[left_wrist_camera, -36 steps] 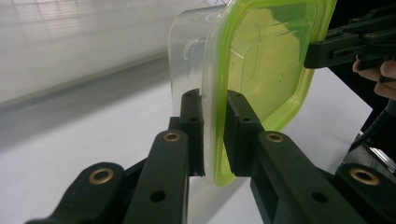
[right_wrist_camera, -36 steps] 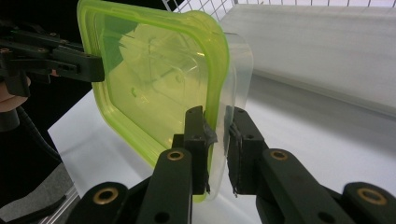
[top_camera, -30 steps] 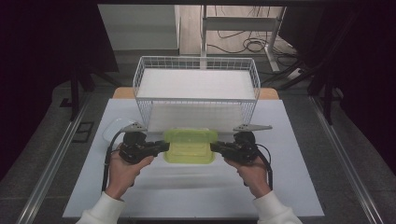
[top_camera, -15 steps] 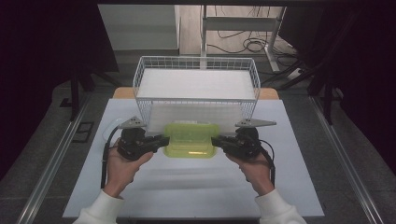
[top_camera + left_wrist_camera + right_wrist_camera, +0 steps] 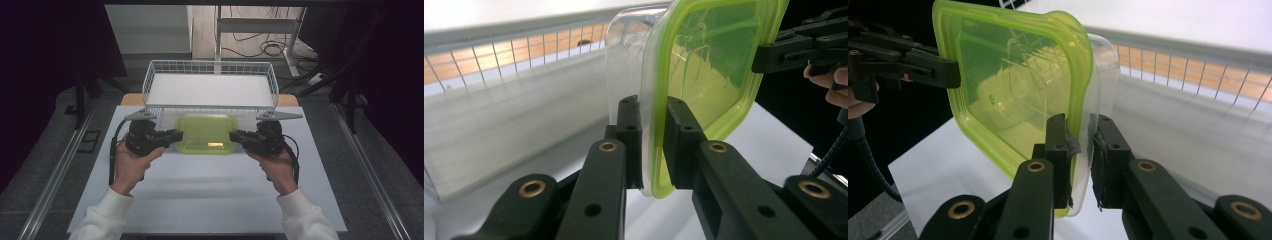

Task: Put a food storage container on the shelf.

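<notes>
A clear plastic container with a green lid hangs level above the white table, just in front of the wire basket. My left gripper is shut on the rim at its left end, my right gripper on the rim at its right end. In the left gripper view the container stands on edge with the gripper pinching its green rim. The right gripper view has the container clamped the same way by that gripper, and the other gripper's jaw holds the far rim.
The white wire basket has a flat white floor and stands at the far side of the white table sheet. Cables trail from both grippers. Dark floor and metal rails flank the table.
Both hands have lifted the container off the table and carried it a little toward the basket; it now hangs higher in the high view.
</notes>
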A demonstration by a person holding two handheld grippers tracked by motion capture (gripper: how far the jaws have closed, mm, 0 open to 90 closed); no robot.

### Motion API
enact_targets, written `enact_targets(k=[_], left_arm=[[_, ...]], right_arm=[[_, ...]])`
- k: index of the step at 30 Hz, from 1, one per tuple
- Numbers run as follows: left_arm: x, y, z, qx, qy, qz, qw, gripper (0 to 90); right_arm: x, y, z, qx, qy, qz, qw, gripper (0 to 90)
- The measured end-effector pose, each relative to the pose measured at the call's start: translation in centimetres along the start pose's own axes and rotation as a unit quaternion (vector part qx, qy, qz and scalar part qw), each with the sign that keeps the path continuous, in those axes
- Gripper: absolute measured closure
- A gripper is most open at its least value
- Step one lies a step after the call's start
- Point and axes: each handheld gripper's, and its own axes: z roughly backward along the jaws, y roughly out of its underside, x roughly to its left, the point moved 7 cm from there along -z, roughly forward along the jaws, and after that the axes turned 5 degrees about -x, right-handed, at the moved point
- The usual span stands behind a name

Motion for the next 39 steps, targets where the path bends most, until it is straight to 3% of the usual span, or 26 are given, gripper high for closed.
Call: enact_targets(k=[18,39], left_arm=[[1.2,-4.8,-1.1,-0.001,-0.001,-0.012,0.9999,79.2],[4.4,-9.7,-3.5,0.018,0.020,0.011,0.9996,79.2]], right_arm=[[-1.9,-4.8,-0.3,-0.013,0.005,0.009,0.9999,79.2],[-4.9,-9.7,-2.2,-0.002,0.003,-0.013,0.9999,79.4]])
